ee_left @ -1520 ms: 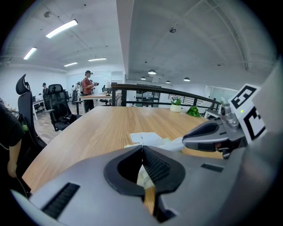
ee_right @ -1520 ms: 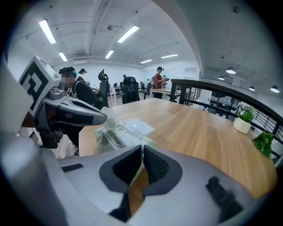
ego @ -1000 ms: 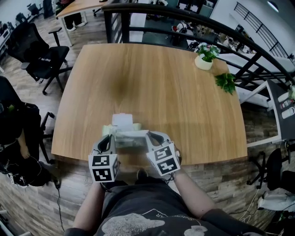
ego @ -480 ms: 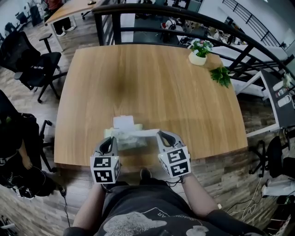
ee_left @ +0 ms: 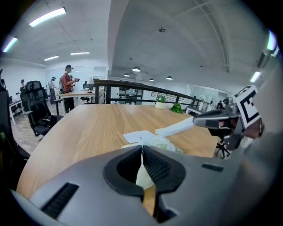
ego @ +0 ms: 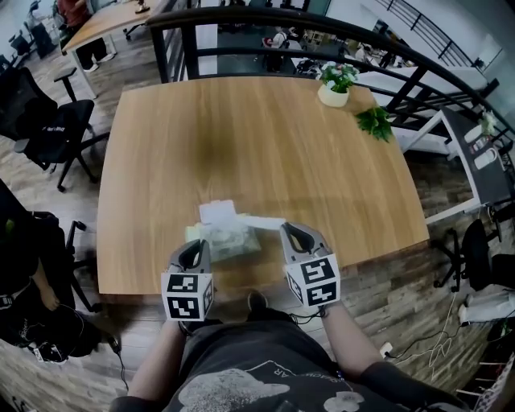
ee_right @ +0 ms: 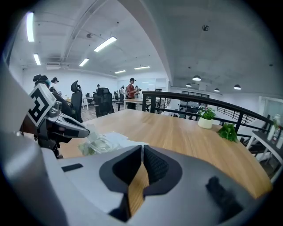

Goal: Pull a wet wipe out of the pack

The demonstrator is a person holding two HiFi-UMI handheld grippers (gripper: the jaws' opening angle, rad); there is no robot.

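Note:
The wet wipe pack [ego: 230,240] lies near the table's front edge, its white lid flap [ego: 217,211] folded open at the far side. My left gripper [ego: 196,253] is shut on the pack's near left edge [ee_left: 142,167]. A white wipe [ego: 261,222] stretches from the pack's opening rightward to my right gripper [ego: 288,230], which is shut on its end. In the left gripper view the wipe [ee_left: 176,128] runs taut and slightly upward into the right gripper [ee_left: 211,120]. In the right gripper view the pack [ee_right: 95,143] lies beyond the shut jaws, with the left gripper [ee_right: 73,128] over it.
The wooden table [ego: 257,145] stretches away ahead. A potted plant [ego: 334,84] and a loose green sprig [ego: 372,122] sit at its far right corner. A black railing [ego: 241,16] runs behind it, and office chairs [ego: 48,121] stand to the left.
My right gripper has moved right and a little up, drawing the wipe out longer from the pack. The left gripper has stayed on the pack.

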